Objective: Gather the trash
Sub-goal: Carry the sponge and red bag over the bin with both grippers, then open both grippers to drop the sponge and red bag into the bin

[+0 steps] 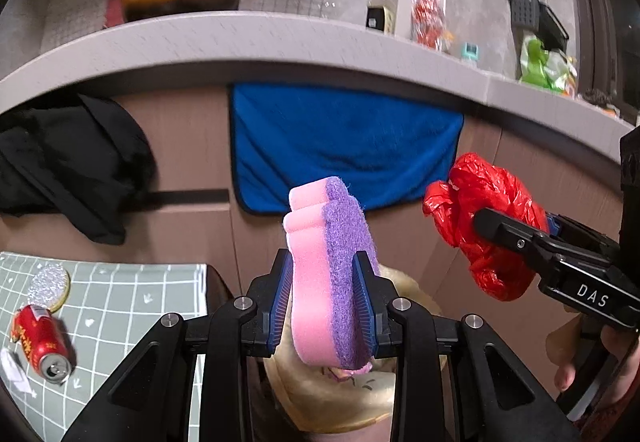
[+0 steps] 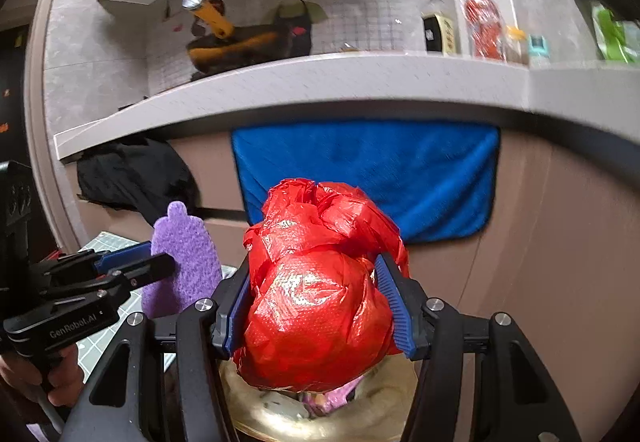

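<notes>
My left gripper is shut on a pink-and-purple sponge, which stands on edge between the blue pads. In the right wrist view the same sponge and left gripper are at the left. My right gripper is shut on a crumpled red plastic bag. From the left wrist view this red bag and the right gripper are at the right, level with the sponge. Below both grippers is a tan, gold-rimmed round container, mostly hidden, with something pink in it.
A green grid mat at lower left holds a red can, a scouring pad and a white scrap. Ahead, a blue towel and black cloth hang below a grey countertop with bottles.
</notes>
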Available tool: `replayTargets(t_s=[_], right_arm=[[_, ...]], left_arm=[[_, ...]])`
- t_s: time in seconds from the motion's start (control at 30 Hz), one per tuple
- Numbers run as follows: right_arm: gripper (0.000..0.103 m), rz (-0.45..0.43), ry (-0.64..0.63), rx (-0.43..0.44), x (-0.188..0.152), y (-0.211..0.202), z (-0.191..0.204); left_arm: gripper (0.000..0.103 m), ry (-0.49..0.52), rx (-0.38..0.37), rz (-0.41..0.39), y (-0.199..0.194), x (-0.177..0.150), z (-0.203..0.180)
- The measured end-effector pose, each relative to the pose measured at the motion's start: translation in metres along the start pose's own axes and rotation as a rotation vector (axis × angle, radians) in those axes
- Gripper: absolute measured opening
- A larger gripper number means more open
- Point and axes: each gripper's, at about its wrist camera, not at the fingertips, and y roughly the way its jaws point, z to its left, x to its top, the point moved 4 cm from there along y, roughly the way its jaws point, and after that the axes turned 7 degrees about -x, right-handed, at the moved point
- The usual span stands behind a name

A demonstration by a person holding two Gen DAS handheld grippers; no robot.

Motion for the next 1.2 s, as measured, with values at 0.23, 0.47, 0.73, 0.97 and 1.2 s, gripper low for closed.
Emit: replayTargets(t_s=[0.23, 0.47, 0.73, 0.97, 1.2], right_arm=[[0.054, 0.044, 0.039, 0.004, -0.016, 0.022, -0.016], [0.054, 0.076, 0.054, 0.015, -0.028, 0.037, -0.018], [0.054, 0.107, 0.064, 0.014, -0.036, 0.050, -0.017], [0.055, 0.140, 0.071, 0.015, -0.042, 0.062, -0.016], [0.055, 0.158, 0.076, 0.019, -0.046, 0.070, -0.015]], left_arm=[[0.032, -0.008, 0.000, 0.044, 0.021, -0.011, -0.001], [0.032, -0.029, -0.006, 0.081, 0.037, -0.019, 0.006], [0.032, -0.047, -0.007, 0.101, 0.046, -0.022, 0.012], [0.032, -0.069, -0.018, 0.128, 0.054, -0.026, 0.017], [0.032, -0.085, -0.041, 0.142, 0.059, -0.028, 0.020]])
